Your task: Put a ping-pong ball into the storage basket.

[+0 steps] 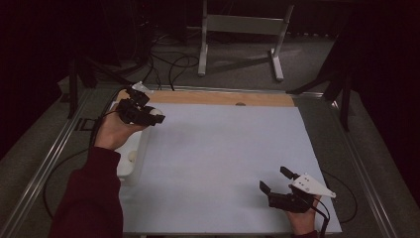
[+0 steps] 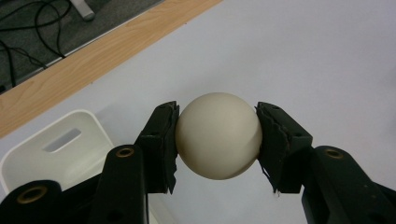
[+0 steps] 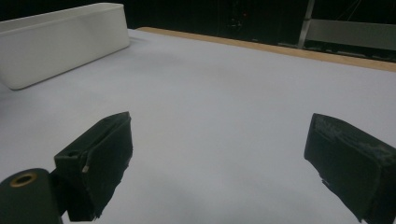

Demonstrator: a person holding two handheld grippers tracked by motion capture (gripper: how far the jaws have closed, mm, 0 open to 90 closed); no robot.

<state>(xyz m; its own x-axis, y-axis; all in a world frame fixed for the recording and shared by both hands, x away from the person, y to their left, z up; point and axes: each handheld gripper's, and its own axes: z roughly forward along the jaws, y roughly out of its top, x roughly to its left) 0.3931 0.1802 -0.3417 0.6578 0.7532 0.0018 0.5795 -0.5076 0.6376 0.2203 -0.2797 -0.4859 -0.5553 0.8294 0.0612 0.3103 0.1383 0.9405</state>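
Left hand-held gripper [image 2: 217, 140] clamps cream ball [image 2: 218, 135]; right hand-held gripper [image 3: 219, 163] agape

Ball [image 2: 218, 135] between pads of left gripper [image 1: 148, 115], upper left of the high view, above tray [image 1: 134, 166]. Second ball [image 1: 131, 156] inside tray. Right gripper [image 1: 275, 179] lower right, over table [image 1: 223, 148].

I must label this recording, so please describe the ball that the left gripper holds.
Look at the white bin on the table's left edge. Above its far end, the left gripper clamps a cream ball, lifted, while another ball lies inside the bin.
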